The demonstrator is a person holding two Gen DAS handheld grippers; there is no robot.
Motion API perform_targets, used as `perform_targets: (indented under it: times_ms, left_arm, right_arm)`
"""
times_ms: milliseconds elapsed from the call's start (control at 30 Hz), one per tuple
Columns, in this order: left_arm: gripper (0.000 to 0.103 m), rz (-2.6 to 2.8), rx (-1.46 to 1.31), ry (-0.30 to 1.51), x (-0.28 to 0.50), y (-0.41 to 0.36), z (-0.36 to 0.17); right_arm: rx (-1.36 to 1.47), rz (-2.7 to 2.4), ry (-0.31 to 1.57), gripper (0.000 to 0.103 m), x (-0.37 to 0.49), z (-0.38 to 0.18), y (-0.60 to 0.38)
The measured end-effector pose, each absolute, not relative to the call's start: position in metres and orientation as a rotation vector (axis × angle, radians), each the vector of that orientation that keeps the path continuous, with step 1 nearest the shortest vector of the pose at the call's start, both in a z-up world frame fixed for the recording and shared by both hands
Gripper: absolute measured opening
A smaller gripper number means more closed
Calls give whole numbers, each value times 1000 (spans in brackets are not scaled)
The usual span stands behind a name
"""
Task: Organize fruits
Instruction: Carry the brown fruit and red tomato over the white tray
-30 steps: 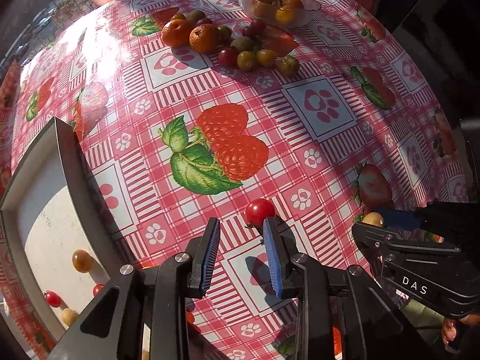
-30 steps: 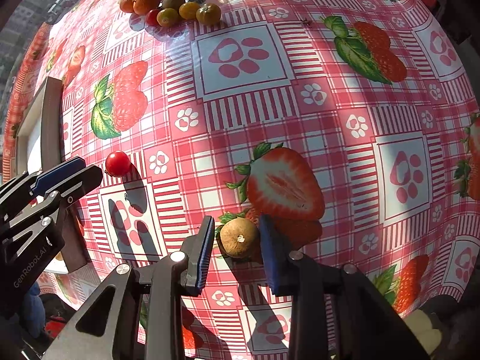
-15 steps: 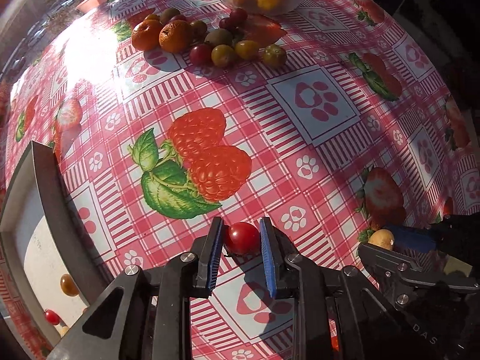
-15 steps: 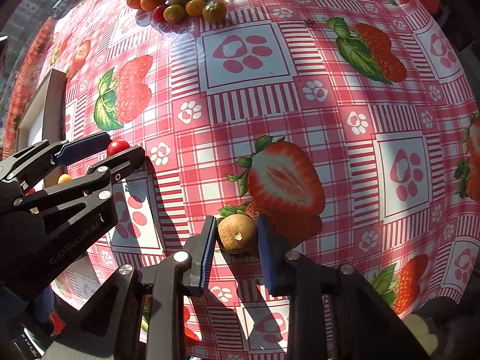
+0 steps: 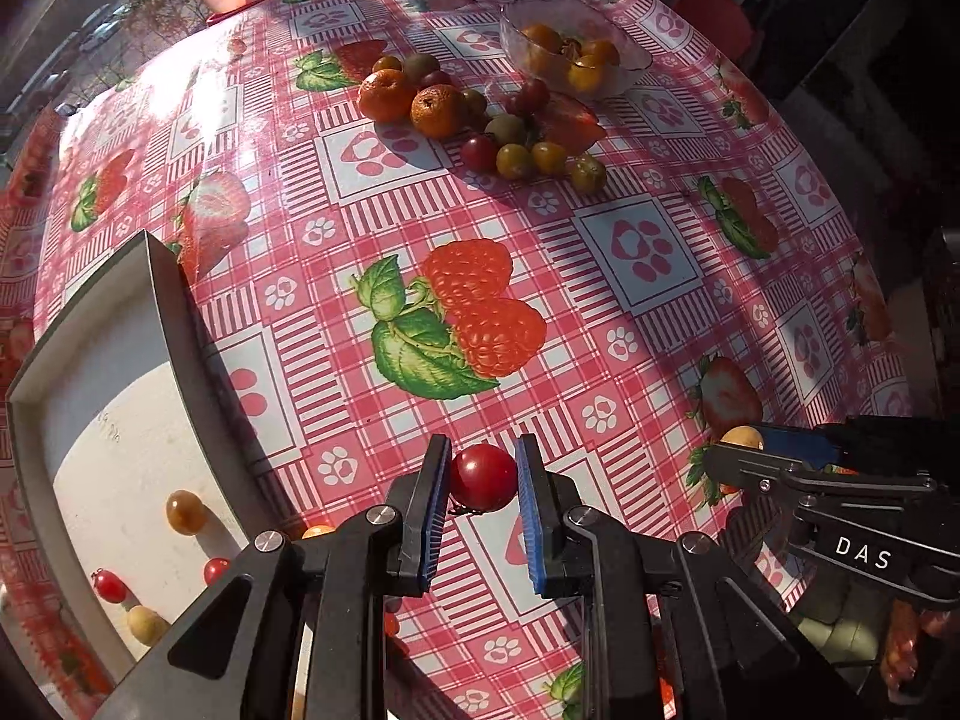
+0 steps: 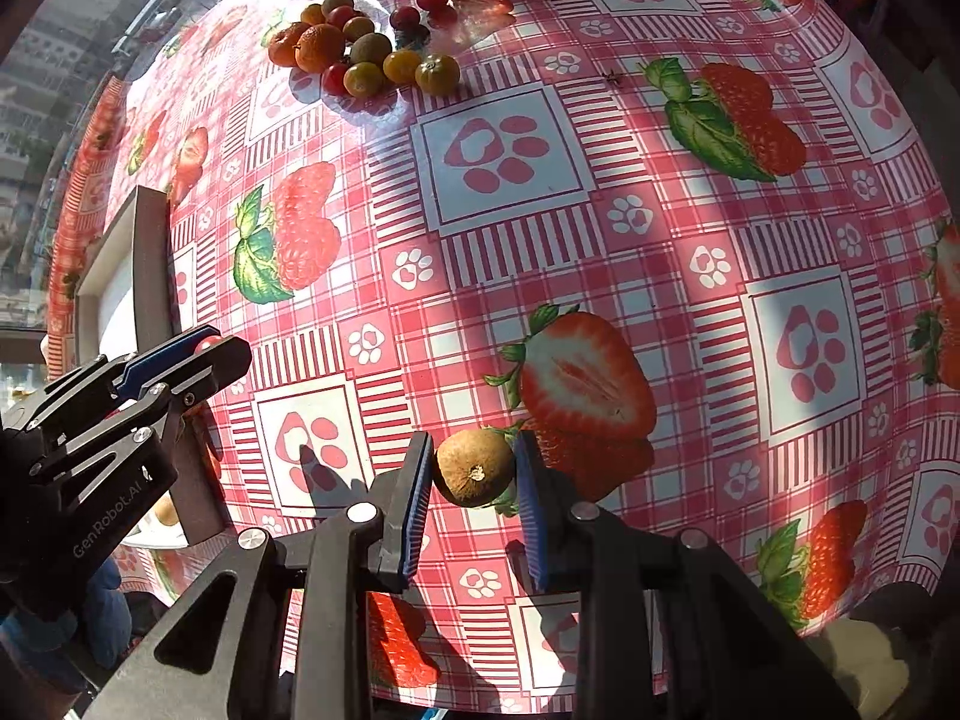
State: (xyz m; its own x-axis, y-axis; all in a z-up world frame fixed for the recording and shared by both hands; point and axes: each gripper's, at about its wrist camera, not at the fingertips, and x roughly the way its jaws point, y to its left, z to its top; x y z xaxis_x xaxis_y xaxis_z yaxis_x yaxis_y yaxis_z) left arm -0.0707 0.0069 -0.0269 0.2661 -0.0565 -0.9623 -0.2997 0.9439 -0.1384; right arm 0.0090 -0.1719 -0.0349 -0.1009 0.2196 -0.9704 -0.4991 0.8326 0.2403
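The left gripper [image 5: 482, 477] is clenched on a small round red cherry tomato [image 5: 483, 476], near the grey-rimmed white tray [image 5: 153, 294] at the table's left. Only the left wrist view shows inside the tray, where small red and yellow fruits [image 5: 186, 512] lie. The right gripper [image 6: 474, 468] grasps a brown round fruit [image 6: 474, 475] above the red checked strawberry-print tablecloth [image 6: 660, 228]. Far off, a heap of oranges and tomatoes [image 5: 474, 120] lies beside a clear glass bowl [image 5: 624, 75].

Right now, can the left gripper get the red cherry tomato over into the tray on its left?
Probably yes. The left gripper has the red cherry tomato between its pads, and the tray lies just to its left with only the low rim between.
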Motion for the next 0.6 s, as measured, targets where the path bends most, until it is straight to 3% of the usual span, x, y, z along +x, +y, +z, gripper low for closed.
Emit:
perform_targets:
  times_ms: [600]
  left_arm:
    - [23,439,-475,1209,-164,111,-11]
  right_arm:
    - [-336,826,1494,29,-29,-1,-58]
